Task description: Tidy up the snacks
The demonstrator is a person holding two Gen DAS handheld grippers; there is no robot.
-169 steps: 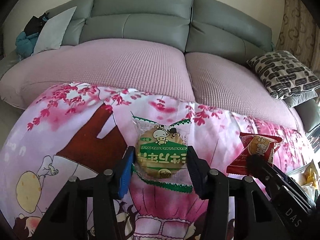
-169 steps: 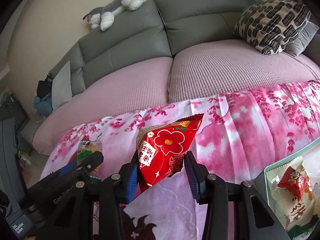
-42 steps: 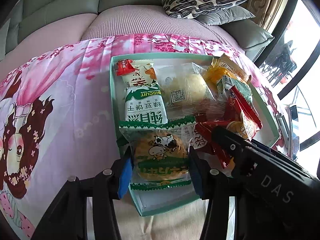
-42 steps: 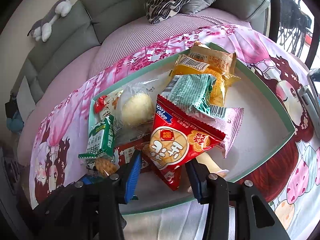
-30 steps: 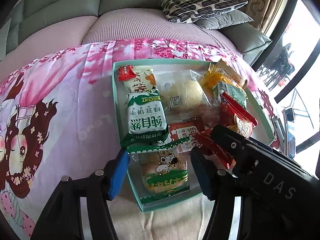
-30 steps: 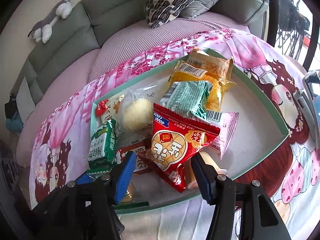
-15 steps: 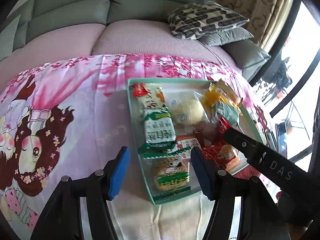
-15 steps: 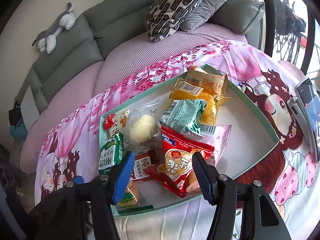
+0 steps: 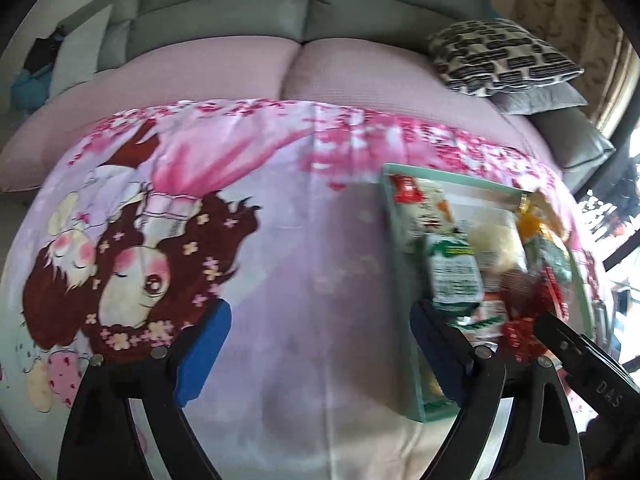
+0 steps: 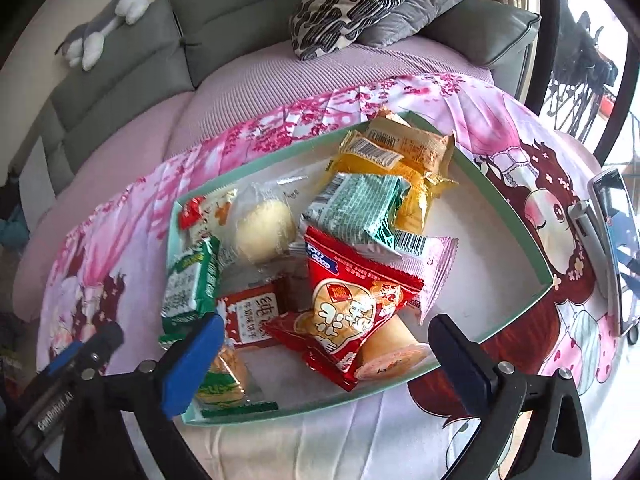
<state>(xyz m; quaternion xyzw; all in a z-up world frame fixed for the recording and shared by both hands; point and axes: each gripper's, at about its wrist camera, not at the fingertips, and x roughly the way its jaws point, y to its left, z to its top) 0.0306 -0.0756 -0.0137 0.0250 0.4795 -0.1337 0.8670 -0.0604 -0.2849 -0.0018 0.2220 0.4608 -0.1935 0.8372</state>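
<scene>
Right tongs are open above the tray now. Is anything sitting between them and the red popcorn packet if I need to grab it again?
Nothing visible blocks it. The red popcorn packet lies on top of the pile in the tray, below the open right tongs, whose jaws have just been opening with nothing held between them.

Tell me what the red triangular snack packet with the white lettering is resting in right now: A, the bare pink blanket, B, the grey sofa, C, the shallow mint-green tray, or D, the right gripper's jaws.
C: the red triangular snack packet lies among other snacks inside the shallow mint-green tray, and the right gripper stands open, its pads clear of the packet.
</scene>
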